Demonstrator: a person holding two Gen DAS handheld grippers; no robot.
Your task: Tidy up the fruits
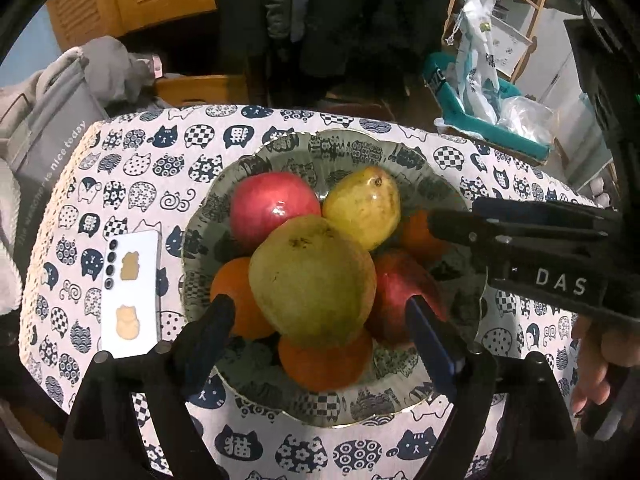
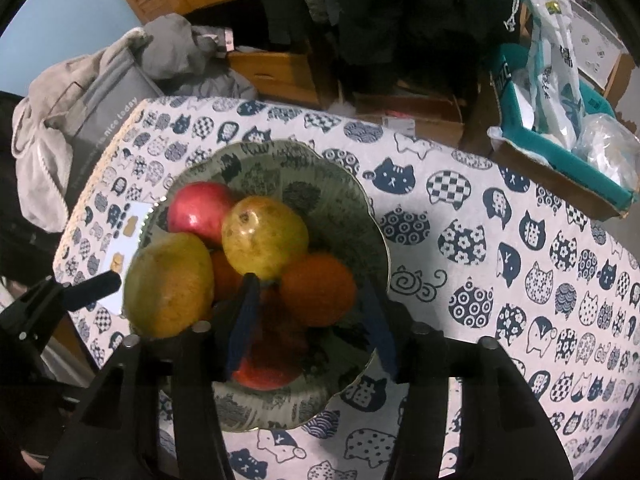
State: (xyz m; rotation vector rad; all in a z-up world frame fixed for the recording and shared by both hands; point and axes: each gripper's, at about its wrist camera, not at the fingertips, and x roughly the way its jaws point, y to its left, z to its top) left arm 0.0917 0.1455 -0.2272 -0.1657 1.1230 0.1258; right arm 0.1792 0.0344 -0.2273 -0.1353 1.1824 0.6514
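While your left gripper straddles the big pear unclamped, your right gripper gapes over the bowl, empty.

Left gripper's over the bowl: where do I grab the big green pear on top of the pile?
Take the big green pear across its widest middle, coming straight down from above. It sits topmost, clear on both flanks, and the left gripper already straddles it with jaws open. Low grips would hit the oranges beneath.

Both views are dim indoors, with fisheye bending and dark corners. A glare spot sits on the red apple. The right wrist view is softer, its near fruit blurred.
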